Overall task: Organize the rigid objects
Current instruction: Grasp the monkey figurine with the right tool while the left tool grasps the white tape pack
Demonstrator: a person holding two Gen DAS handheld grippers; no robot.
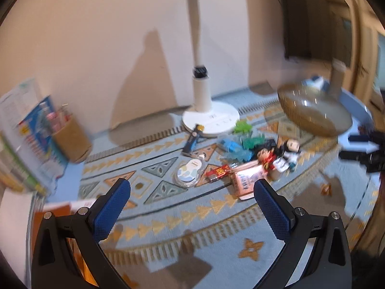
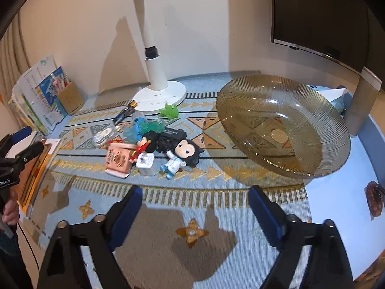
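Now we are holding both the left gripper (image 1: pixel 192 187) and the right gripper (image 2: pixel 195 192) open and empty, hovering near the toy pile (image 2: pixel 154 144) left of the glass bowl (image 2: pixel 284 125).

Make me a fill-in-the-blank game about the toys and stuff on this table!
1. The big glass bowl has ____ inside it.
2. The white lamp stands on a ____ base.
3. The black-haired doll is lying ____ the bowl.
4. Both the left gripper and the right gripper are ____.

Missing words: nothing; round; outside; open
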